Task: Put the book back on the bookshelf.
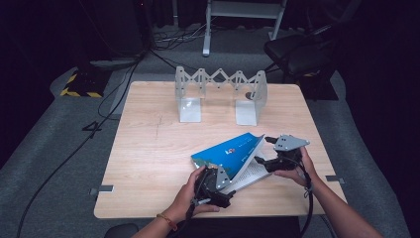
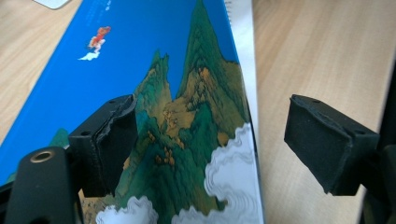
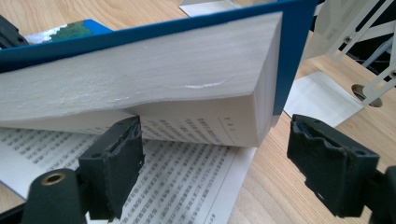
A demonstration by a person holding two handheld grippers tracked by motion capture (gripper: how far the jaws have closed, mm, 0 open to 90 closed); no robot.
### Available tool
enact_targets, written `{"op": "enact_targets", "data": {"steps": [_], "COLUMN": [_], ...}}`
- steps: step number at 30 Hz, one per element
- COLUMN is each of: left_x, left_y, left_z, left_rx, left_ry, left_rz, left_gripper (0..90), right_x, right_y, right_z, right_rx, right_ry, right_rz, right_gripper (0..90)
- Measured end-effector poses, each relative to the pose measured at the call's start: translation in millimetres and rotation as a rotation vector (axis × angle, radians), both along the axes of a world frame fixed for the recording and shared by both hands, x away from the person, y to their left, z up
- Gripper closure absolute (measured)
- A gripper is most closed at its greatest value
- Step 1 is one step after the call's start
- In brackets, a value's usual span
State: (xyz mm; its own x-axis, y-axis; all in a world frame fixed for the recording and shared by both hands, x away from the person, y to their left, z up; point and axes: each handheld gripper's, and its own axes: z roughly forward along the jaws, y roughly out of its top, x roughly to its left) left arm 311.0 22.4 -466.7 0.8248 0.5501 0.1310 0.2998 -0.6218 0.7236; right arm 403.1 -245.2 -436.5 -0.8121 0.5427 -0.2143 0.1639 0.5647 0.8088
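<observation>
The thick blue-covered paperback book (image 1: pixel 233 151) lies part-open on the pale wooden table (image 1: pixel 148 148), near your edge. Your left gripper (image 2: pixel 210 140) straddles its spine edge, jaws apart. Your right gripper (image 3: pixel 215 158), jaws also apart, has one pad under the lifted pages.

The book (image 1: pixel 233 153) lies on the near right part of the wooden table. It is partly open. Its cover (image 2: pixel 154 93) is bright blue, with green and gold mountains, white clouds and a tiny figure in the sky. Most of the white pages (image 3: pixel 154 88) are lifted up with the cover. One printed page (image 3: pixel 177 186) lies flat on the table under them.
</observation>
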Motion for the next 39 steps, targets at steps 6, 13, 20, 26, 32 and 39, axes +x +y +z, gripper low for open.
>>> {"op": "enact_targets", "data": {"steps": [6,13,20,26,32,39], "left_x": [2.6,4.6,4.5,9.0,16.9,26.6], "left_y": [-1.9,3.1,10.7,15.6,31.0,52.5], "left_z": [-4.3,-4.1,8.0,15.2,22.8,23.1], "left_rx": [0.012,0.033,0.025,0.044,0.066,0.072], "left_ry": [-0.048,-0.080,-0.098,-0.110,-0.094,-0.049], "left_rz": [0.068,0.028,-0.028,-0.055,-0.076,-0.124], "left_gripper": [22.2,36.7,61.0,69.8,75.0,73.8], "right_x": [3.4,6.6,9.4,10.4,10.3,2.1], "right_y": [4.9,6.0,-2.2,-9.5,-14.6,-6.6], "right_z": [4.4,4.8,0.1,-3.7,-9.1,-12.4], "right_rx": [0.014,0.041,0.081,0.100,0.095,0.093], "right_ry": [-0.011,-0.004,0.007,0.019,0.031,0.007], "right_rz": [-0.010,-0.017,-0.018,-0.007,0.062,0.165], "right_gripper": [19.0,18.9,17.9,17.9,17.4,30.7]}}
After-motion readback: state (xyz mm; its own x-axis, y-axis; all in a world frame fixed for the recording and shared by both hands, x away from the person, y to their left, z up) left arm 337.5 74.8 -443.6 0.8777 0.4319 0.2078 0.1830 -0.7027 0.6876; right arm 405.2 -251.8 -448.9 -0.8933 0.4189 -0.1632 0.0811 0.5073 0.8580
